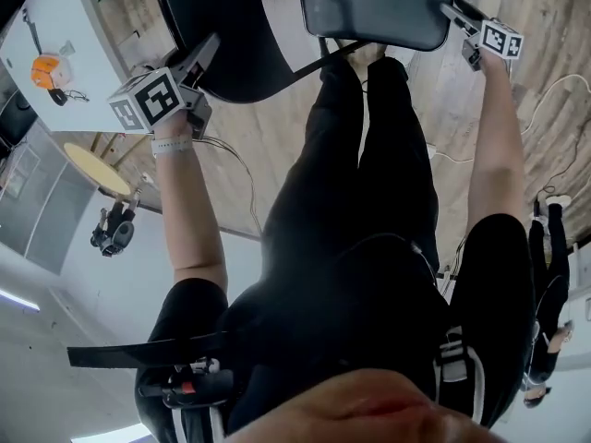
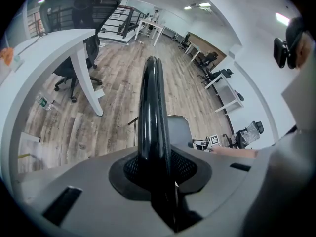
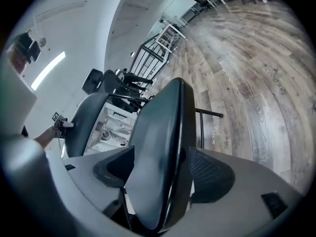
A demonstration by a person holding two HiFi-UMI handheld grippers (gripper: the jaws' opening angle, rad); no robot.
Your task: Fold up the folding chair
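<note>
The folding chair stands on the wood floor in front of me, its black backrest [image 1: 231, 26] at the upper left and its grey seat [image 1: 379, 3] at the top centre of the head view. My left gripper [image 1: 208, 49] is shut on the backrest's rim; in the left gripper view the black edge [image 2: 153, 107] runs up from between the pressed pads [image 2: 157, 169]. My right gripper [image 1: 454, 12] sits at the seat's right edge. In the right gripper view the seat [image 3: 160, 147] lies edge-on between wide jaws [image 3: 165, 174], with a gap beside it.
A white desk [image 1: 55, 53] with an orange object [image 1: 44, 70] stands to the left. A black office chair [image 2: 79, 14] sits behind that desk [image 2: 54, 48]. A white cable [image 1: 545, 100] trails on the floor at right, near another person [image 1: 549, 275].
</note>
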